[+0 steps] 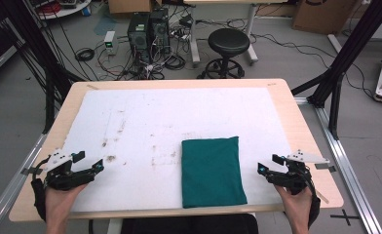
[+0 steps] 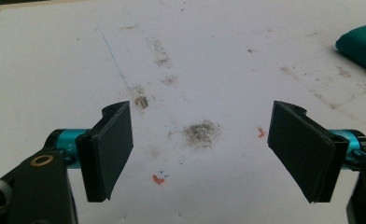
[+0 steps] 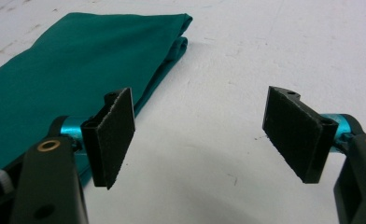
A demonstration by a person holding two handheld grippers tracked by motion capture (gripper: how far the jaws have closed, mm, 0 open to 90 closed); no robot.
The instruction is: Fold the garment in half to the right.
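A folded dark green rectangular cloth (image 1: 212,171) lies flat on the stained white sheet (image 1: 145,122) that covers the light wooden table (image 1: 286,105), near the table's near edge and a little right of centre. Just right of it the right gripper (image 1: 263,169) hovers with its jaws spread wide and empty. The left gripper (image 1: 99,165) sits well apart at the near left, jaws likewise wide apart over bare sheet.
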